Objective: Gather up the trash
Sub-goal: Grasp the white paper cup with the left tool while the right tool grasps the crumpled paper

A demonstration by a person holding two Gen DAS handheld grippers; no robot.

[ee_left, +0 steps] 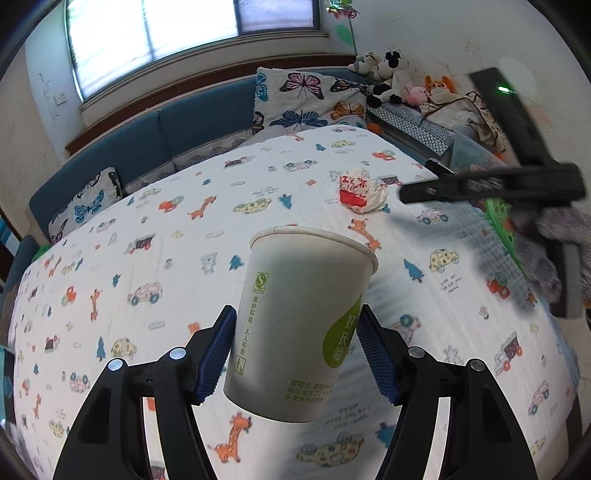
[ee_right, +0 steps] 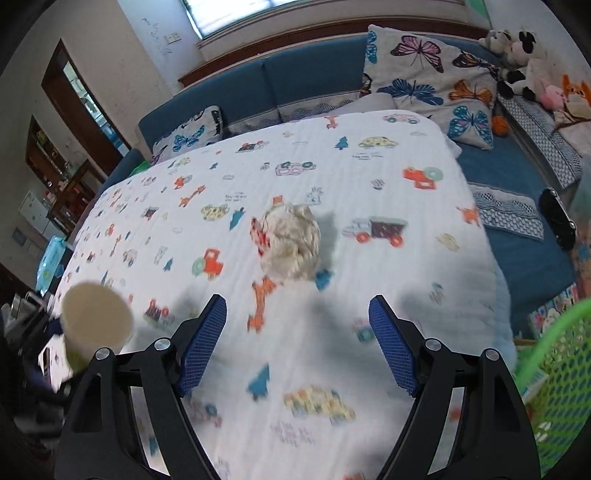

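Ahead of my right gripper (ee_right: 297,343) a crumpled white plastic bag with red print (ee_right: 290,242) lies on the bed, alone on the sheet with bare cloth all round it. In the left wrist view the same bag (ee_left: 360,194) sits well beyond the cup, near the far right part of the bed. A green mesh plastic basket (ee_right: 557,384) stands at the bed's right edge, just beside my right gripper; a black remote-like object (ee_right: 557,223) lies on the blue bench seat beyond it.

My left gripper (ee_left: 295,350) points steeply down, and its jaws grip a white paper cup with a green patch and printed text (ee_left: 301,325) by its sides, rim tilted away from me, lifted clear of the sheet. The right wrist view shows that cup (ee_right: 94,325) blurred at lower left. My right gripper also points downward; its jaws stand open with nothing between them, short of the bag. From the left camera it appears as a blurred black shape (ee_left: 491,184) over the bed's right side.

The bed wears a white sheet printed with cars, giraffes and trees (ee_right: 369,302). Behind it run a blue padded headboard (ee_left: 192,129), butterfly-print pillows (ee_left: 306,99) and a heap of plush toys (ee_left: 391,75) beneath a bright window (ee_left: 155,29).
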